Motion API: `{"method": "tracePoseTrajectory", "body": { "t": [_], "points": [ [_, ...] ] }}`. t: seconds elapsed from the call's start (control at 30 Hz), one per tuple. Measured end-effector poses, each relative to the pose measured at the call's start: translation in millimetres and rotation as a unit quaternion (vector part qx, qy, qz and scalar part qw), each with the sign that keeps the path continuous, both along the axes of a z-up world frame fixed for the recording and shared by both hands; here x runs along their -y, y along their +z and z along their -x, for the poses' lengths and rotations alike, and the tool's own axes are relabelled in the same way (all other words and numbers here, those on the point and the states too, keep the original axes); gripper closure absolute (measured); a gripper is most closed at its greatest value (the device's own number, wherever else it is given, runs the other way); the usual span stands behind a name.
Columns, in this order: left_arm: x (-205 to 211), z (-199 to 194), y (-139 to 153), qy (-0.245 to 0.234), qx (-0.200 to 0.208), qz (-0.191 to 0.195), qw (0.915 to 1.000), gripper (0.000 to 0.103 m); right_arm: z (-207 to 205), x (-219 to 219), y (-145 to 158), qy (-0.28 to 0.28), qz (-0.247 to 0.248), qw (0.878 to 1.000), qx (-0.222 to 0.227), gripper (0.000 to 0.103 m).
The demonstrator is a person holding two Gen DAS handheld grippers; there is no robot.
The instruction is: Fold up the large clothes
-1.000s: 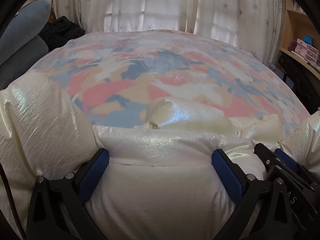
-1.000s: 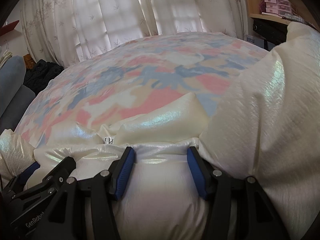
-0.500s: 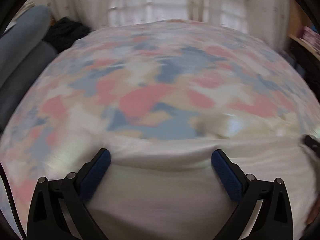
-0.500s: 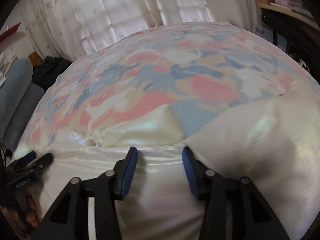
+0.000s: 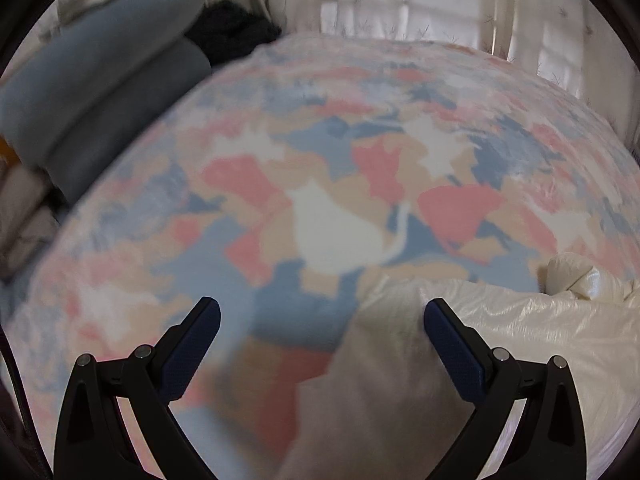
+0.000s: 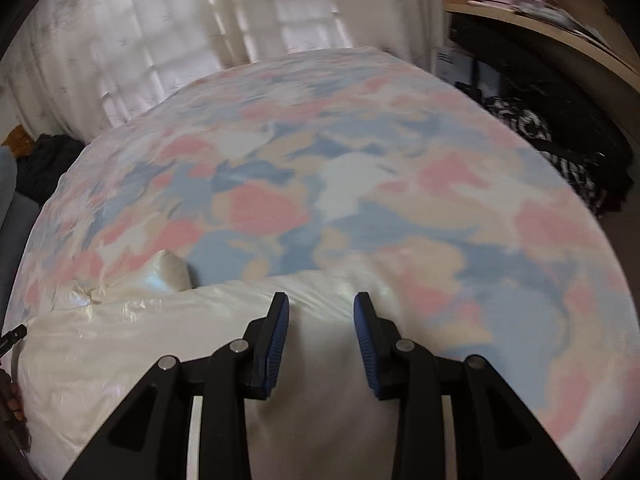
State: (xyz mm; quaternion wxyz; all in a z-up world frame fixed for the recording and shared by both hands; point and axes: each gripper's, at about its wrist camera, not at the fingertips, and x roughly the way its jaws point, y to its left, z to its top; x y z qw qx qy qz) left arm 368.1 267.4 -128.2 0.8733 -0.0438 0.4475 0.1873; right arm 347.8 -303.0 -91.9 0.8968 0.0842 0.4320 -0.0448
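One cream puffy jacket (image 6: 132,344) lies across the near edge of the bed (image 6: 360,168), on its pink, blue and tan patchwork cover, and both tools are working its ends. In the right wrist view the right tool (image 6: 322,312) sits at six o'clock with its jaws closing over a raised fold of the cream fabric, which is between the pads; whether they already press on it I cannot tell through the blur. In the left wrist view the left tool (image 5: 322,320) stands spread wide, its right pad at the edge of a cream flap (image 5: 384,360), its left pad over bare bedcover, so nothing is pinched there. The step looks like taking hold of the jacket's two ends for a fold. Next, the left tool needs to shift toward four o'clock, centre on the cloth and close. Count: one jacket, two tools, two grey-blue pillows (image 5: 100,80) stacked at ten o'clock, and one dark garment (image 5: 232,36) beyond them.
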Motion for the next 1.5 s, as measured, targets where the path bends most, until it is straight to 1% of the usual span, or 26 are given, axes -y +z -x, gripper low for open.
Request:
{"method": "tracePoseTrajectory", "body": {
  "t": [0.07,0.13,0.27,0.3,0.4,0.47,0.53,0.57,0.67,0.77,0.8,0.83,0.87,0.93,0.97,1.1,1.17,1.3,1.4,1.47,1.5],
  "points": [
    [-1,11,18,-0.014,0.015,-0.005,0.9998,0.001,12,8,14,-0.008,0.0,1.0,0.007,0.069],
    [-3,26,39,-0.024,0.03,0.003,0.9993,0.001,26,12,30,-0.008,-0.003,1.0,0.02,0.069],
    [-7,59,74,-0.038,0.054,0.033,0.9973,0.001,55,8,62,-0.004,-0.014,0.999,0.038,0.069],
    [-8,72,85,-0.043,0.062,0.046,0.9961,0.001,62,5,69,-0.001,-0.019,0.999,0.041,0.069],
    [-6,105,105,-0.054,0.078,0.067,0.9932,0.001,87,-10,90,0.015,-0.028,0.998,0.054,0.068],
    [-3,132,117,-0.065,0.089,0.083,0.9905,0.001,102,-21,99,0.021,-0.029,0.998,0.057,0.066],
    [1,160,124,-0.08,0.096,0.099,0.9872,0.001,119,-32,107,0.033,-0.049,0.996,0.06,0.06],
    [4,169,125,-0.085,0.098,0.105,0.9861,0.001,124,-36,109,0.037,-0.052,0.996,0.06,0.06],
    [15,208,124,-0.11,0.104,0.137,0.9789,0.001,149,-56,114,0.065,-0.063,0.994,0.068,0.059],
    [26,243,108,-0.132,0.106,0.206,0.9637,0.001,170,-76,114,0.089,-0.063,0.991,0.077,0.06],
    [27,254,98,-0.134,0.104,0.238,0.9563,0.001,175,-82,112,0.094,-0.064,0.99,0.079,0.059],
    [29,264,85,-0.134,0.099,0.274,0.947,0.001,182,-89,109,0.1,-0.066,0.989,0.082,0.06],
    [31,269,75,-0.134,0.095,0.297,0.9407,0.001,185,-93,107,0.104,-0.068,0.989,0.083,0.06],
    [35,280,46,-0.131,0.082,0.35,0.9238,0.001,193,-107,98,0.115,-0.079,0.987,0.082,0.06],
    [38,283,32,-0.13,0.078,0.37,0.9165,0.001,195,-110,95,0.119,-0.082,0.986,0.081,0.06],
    [44,286,-5,-0.119,0.085,0.413,0.8988,0.001,202,-138,77,0.141,-0.079,0.984,0.081,0.06],
    [44,281,-19,-0.108,0.089,0.429,0.8923,0.001,205,-149,70,0.151,-0.081,0.982,0.082,0.06],
    [41,265,-51,-0.068,0.083,0.46,0.8814,0.001,207,-168,58,0.168,-0.086,0.978,0.092,0.061],
    [38,254,-67,-0.052,0.098,0.462,0.8797,0.001,201,-178,47,0.18,-0.092,0.976,0.085,0.07],
    [36,246,-70,-0.049,0.109,0.462,0.8788,0.001,194,-184,37,0.184,-0.097,0.975,0.075,0.073],
    [34,241,-71,-0.045,0.117,0.464,0.8769,0.001,187,-188,32,0.185,-0.097,0.976,0.069,0.075]
  ]
}}
